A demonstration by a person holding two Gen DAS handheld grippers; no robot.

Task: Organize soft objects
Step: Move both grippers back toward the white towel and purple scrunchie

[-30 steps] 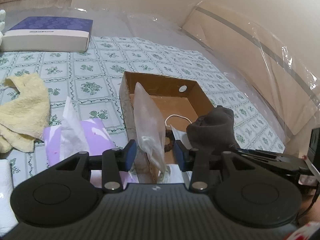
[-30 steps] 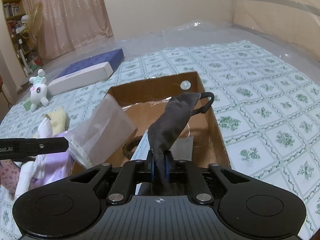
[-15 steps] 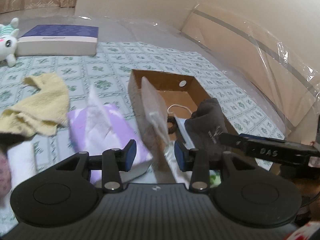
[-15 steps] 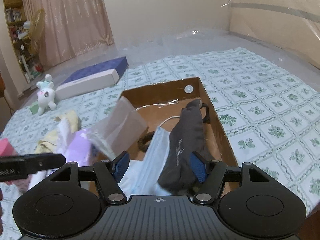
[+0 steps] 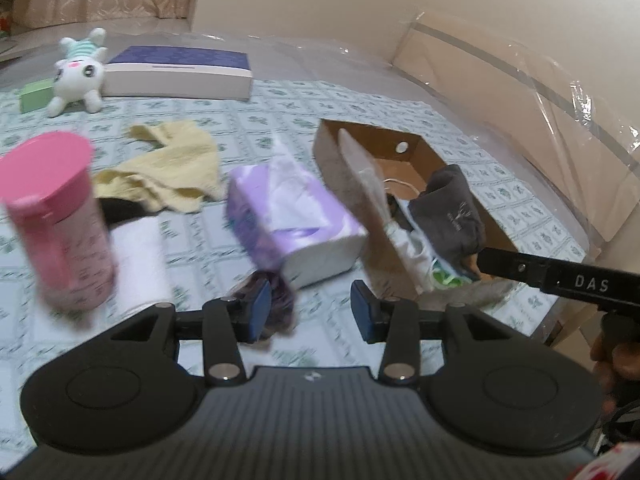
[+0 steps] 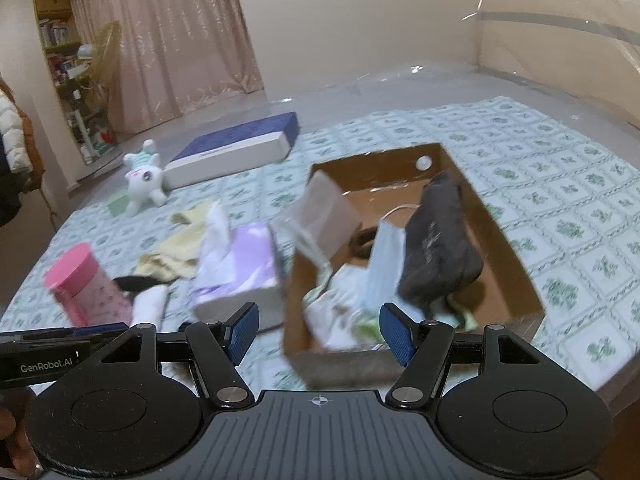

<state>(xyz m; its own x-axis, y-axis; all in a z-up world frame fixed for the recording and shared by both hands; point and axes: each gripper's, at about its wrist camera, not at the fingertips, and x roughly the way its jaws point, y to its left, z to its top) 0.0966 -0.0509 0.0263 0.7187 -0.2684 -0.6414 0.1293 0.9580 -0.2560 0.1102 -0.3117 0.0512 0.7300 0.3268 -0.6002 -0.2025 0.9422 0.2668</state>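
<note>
A cardboard box [image 6: 516, 264] [image 5: 332, 152] holds a dark grey cloth [image 6: 436, 240] [image 5: 448, 212], a pale blue face mask [image 6: 384, 264], a clear plastic bag [image 6: 324, 216] [image 5: 368, 184] and other soft bits. A purple tissue pack [image 5: 296, 216] [image 6: 236, 268], a yellow towel [image 5: 172, 168] [image 6: 176, 248], a white roll [image 5: 140, 256] and a dark purple scrap [image 5: 280, 296] lie left of the box. My left gripper [image 5: 308, 312] is open and empty above the cloth-covered table. My right gripper [image 6: 320, 332] is open and empty, near the box's front wall.
A pink cylinder can [image 5: 56, 216] [image 6: 88, 284] stands at the left. A white plush toy [image 5: 80, 72] [image 6: 142, 178], a green block [image 5: 36, 96] and a blue-and-white flat box [image 5: 180, 72] [image 6: 236, 148] lie at the back. Plastic-wrapped furniture [image 5: 520, 92] rises at the right.
My right gripper opened and let the dark grey cloth drop into the box, then drew back. My left gripper drew back and swung left; the pink can and plush toy came into view.
</note>
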